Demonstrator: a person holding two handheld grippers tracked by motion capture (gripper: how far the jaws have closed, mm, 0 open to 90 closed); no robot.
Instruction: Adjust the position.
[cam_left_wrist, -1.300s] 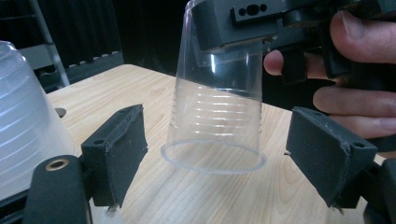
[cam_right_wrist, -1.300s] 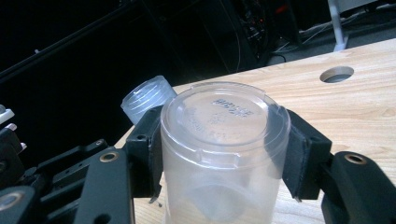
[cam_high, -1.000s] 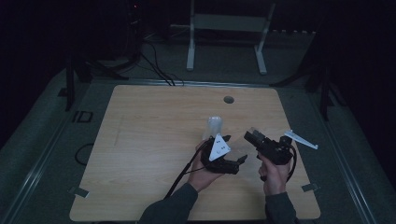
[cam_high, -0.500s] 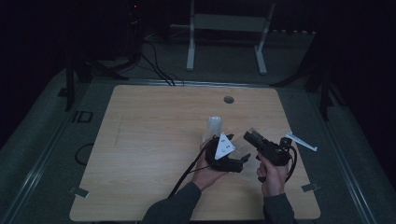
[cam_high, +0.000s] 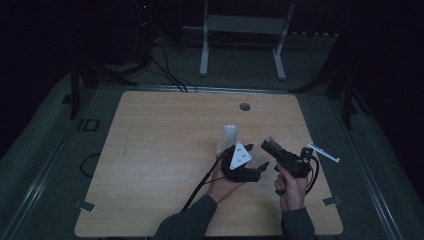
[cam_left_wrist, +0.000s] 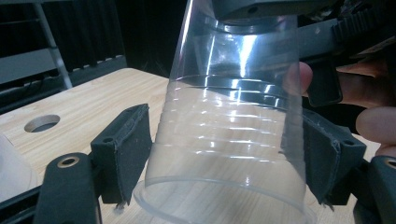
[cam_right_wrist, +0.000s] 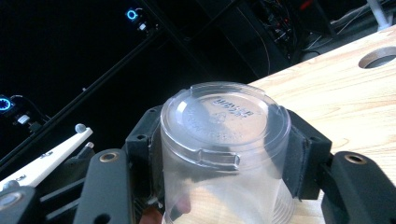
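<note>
My left claw (cam_left_wrist: 224, 158) has just been closing around the clear cup's (cam_left_wrist: 229, 116) open end, pads beside its wall. Only my right claw (cam_right_wrist: 219, 154) view shows that cup's base clamped. From above, another cup (cam_high: 227, 139) stands beyond the left claw, unmoved

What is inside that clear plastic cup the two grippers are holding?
Nothing shows inside the clear cup: through its wall you see the wooden table, a fingertip and the right gripper clamped on its base. The left gripper flanks its rim.
</note>
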